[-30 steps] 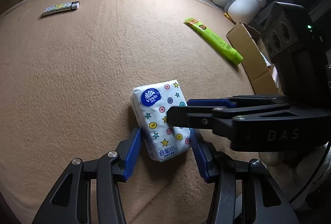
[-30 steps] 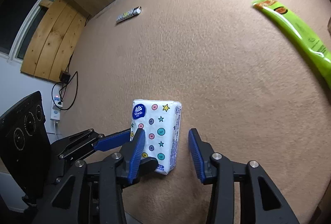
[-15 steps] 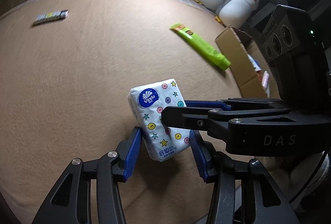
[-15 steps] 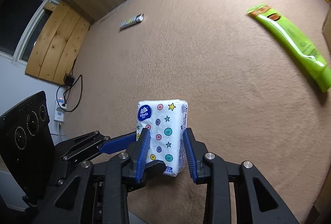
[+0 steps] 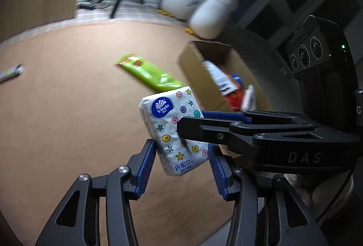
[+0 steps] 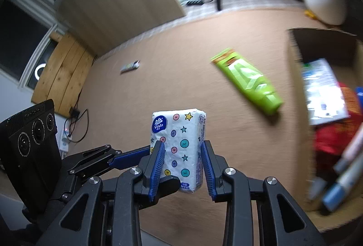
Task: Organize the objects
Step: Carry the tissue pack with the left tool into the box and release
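The tissue pack [image 5: 174,130] is being held up off the tan carpet [image 5: 68,109], pinched from two directions at once. The right tongs [image 6: 183,165] are being pressed onto its narrow sides, having just been closing on it with the pack between them. The left tongs [image 5: 181,166] are being clamped across its wider faces, near the bottom end. Both tongs are being pointed steeply down and forward, crossing each other at roughly a right angle, the right ones reaching in over the left ones in the left wrist view.

Room-wise, lots of bare carpet is being left open to the left and ahead. The green tube [image 6: 247,81] is lying flat ahead, well apart from the pack. A small lighter [image 6: 129,66] is sitting far off near the carpet's back edge. The cardboard box [image 5: 197,69] is standing open on the right, just past the tube, its near wall being the edge to watch, with stuff already lying inside. Two plush penguins [image 5: 204,3] are parked behind it.
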Demonstrator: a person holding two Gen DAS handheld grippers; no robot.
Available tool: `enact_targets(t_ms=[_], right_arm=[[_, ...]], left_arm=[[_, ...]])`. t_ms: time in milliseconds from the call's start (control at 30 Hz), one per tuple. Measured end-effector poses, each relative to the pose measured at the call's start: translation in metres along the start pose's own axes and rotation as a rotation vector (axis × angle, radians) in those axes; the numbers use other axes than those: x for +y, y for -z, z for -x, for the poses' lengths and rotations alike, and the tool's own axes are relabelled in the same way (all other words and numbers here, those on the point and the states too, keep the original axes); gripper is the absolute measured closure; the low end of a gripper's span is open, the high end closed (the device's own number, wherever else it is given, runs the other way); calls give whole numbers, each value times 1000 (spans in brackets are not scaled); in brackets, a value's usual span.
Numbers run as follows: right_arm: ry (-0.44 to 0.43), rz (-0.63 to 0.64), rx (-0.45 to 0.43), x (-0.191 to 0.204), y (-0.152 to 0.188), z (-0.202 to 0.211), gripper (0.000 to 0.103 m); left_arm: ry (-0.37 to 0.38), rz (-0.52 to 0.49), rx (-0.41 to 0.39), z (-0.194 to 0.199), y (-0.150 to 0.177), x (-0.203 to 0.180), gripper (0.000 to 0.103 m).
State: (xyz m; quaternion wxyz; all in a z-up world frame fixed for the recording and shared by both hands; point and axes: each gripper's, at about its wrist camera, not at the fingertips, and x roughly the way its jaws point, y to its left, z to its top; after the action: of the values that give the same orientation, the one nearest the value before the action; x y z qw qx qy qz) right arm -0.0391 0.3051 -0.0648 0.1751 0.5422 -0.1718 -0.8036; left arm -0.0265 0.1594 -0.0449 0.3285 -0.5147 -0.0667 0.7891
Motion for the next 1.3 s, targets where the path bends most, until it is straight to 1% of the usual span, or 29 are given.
enact_targets(t_ms=[167,367,567,767,900,1033,1300], right_arm=[[50,-45,-49,-34,7,30,72],[96,-113,-88,-79,15,59,72],[129,-171,-112,-117,20,79,72],[142,-199,-118,-135,24,85,72],[144,-209,-118,-141,24,86,72],[159,-209,-129,-143,25,90,72],[183,-199,-139,-139,22,92,70]], left_arm=[[50,-61,21,-28,-17,-44,53],[99,-126,61,-64,-25,-93,53],[120,-169,96,-88,-30,-123,53],[135,-182,123,-101,-28,-138,53],[131,-188,131,-104,-25,-139,53],[105,-193,122,-101,-26,-136,51],[93,-183,97,-87,-29,-122,51]])
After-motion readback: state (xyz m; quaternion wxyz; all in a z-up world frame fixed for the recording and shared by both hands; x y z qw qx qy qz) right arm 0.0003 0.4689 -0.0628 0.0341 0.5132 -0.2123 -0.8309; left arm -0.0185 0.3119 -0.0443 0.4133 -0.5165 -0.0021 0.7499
